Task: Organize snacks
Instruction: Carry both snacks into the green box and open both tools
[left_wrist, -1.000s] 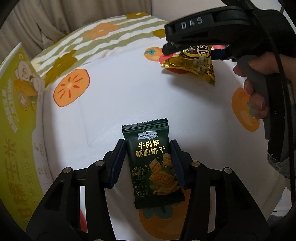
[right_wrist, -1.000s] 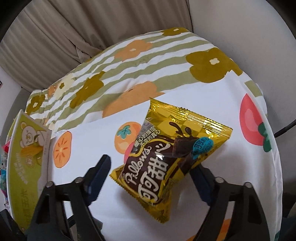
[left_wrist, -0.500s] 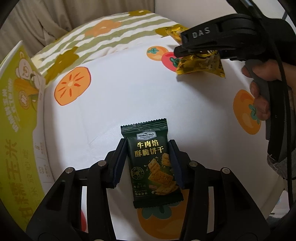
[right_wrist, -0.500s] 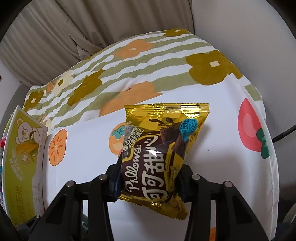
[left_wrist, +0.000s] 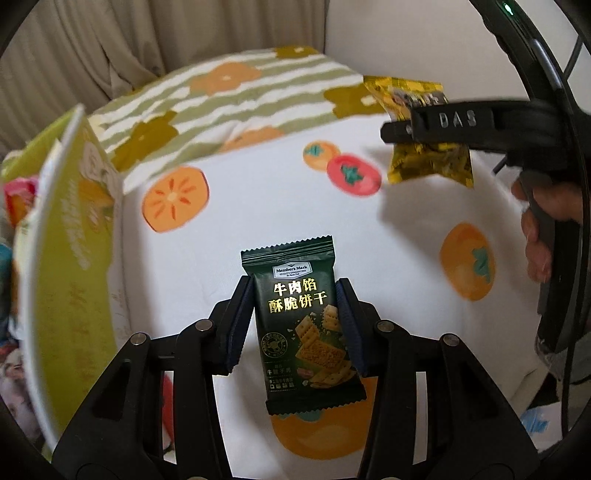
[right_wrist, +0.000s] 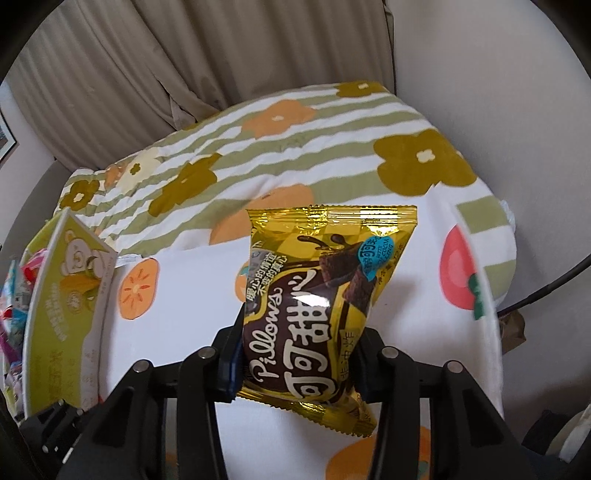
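Left wrist view: left gripper (left_wrist: 295, 325) clamped on dark green cracker packet (left_wrist: 301, 325), held above the near edge of the fruit-print cloth (left_wrist: 258, 206). Right wrist view: right gripper (right_wrist: 299, 354) clamped on gold Pillows packet (right_wrist: 317, 302), lifted clear of the cloth near its right edge. Green carton (left_wrist: 70, 236) stands at the left edge, other wrappers visible behind it. Judgement: 2 snacks picked, neither placed yet; both still need to go into the carton, probably.

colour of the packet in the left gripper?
Dark green packet with gold lettering and a cracker picture; left wrist view shows it best.
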